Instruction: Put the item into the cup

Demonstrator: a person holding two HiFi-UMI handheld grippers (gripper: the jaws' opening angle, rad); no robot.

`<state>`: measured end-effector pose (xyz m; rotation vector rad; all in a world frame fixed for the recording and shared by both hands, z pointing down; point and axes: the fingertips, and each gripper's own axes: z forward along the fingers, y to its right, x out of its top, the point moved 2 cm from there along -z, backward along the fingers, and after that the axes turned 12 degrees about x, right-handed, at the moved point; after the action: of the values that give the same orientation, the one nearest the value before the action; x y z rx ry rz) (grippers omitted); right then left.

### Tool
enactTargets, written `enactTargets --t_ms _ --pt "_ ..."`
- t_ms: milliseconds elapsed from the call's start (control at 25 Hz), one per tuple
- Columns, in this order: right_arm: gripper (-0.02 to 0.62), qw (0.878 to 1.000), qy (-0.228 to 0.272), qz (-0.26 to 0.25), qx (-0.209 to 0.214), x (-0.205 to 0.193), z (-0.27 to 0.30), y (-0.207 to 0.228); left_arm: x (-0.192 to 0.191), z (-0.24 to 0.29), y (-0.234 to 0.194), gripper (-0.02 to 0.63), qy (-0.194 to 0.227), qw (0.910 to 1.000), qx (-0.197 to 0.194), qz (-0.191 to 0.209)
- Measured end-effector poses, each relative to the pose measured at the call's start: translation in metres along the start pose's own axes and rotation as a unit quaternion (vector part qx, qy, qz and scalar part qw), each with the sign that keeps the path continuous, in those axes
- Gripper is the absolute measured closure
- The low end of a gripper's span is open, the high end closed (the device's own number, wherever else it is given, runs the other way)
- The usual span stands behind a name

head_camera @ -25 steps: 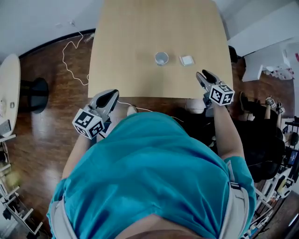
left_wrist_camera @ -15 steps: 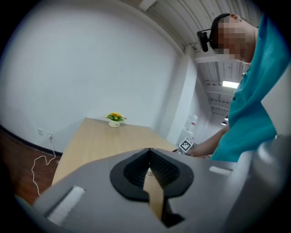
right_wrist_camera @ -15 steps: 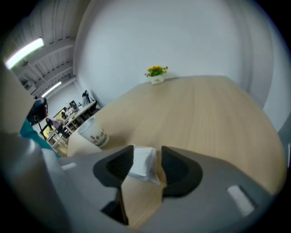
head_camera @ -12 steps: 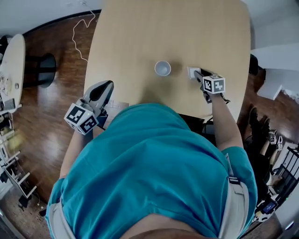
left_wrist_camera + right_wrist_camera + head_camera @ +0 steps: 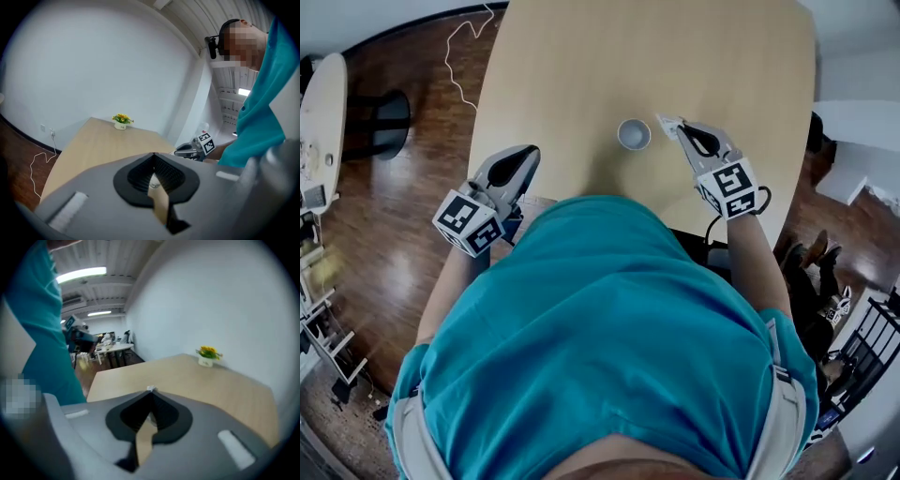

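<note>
A small white cup (image 5: 633, 133) stands upright on the light wooden table (image 5: 581, 66). My right gripper (image 5: 672, 127) is just to the cup's right, shut on a small white item (image 5: 666, 121) pinched at its tips. In the right gripper view the jaws meet and a bit of the white item (image 5: 150, 389) shows at the right gripper (image 5: 151, 393) tip. My left gripper (image 5: 528, 156) hovers at the table's near left edge, shut, with nothing in it. In the left gripper view the left gripper (image 5: 153, 155) points along the table towards the right gripper (image 5: 190, 150).
A small pot of yellow flowers (image 5: 121, 122) stands at the table's far end, and the same flower pot (image 5: 206, 356) shows in the right gripper view. A white cable (image 5: 461, 58) lies on the wooden floor at left, next to a round table (image 5: 319, 112).
My right gripper reached the white item beside the cup, closed on it, and now holds it nearer the cup. The left gripper has stayed by the table's near edge.
</note>
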<state>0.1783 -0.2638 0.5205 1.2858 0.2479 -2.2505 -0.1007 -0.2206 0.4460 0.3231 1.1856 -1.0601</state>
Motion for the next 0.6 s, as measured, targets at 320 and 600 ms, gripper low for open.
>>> enactTargets --t_ms 320,600 --pt "0.591 0.961 -0.177 -0.211 0.034 -0.002 0.065 -0.057 0.000 -0.022 -0.017 0.603 0.016 0.9998 0.005 -0.008" --pt "0.591 0.944 -0.242 -0.218 0.049 -0.037 0.095 -0.049 -0.005 -0.034 -0.023 0.603 0.023 0.9994 0.019 -0.020"
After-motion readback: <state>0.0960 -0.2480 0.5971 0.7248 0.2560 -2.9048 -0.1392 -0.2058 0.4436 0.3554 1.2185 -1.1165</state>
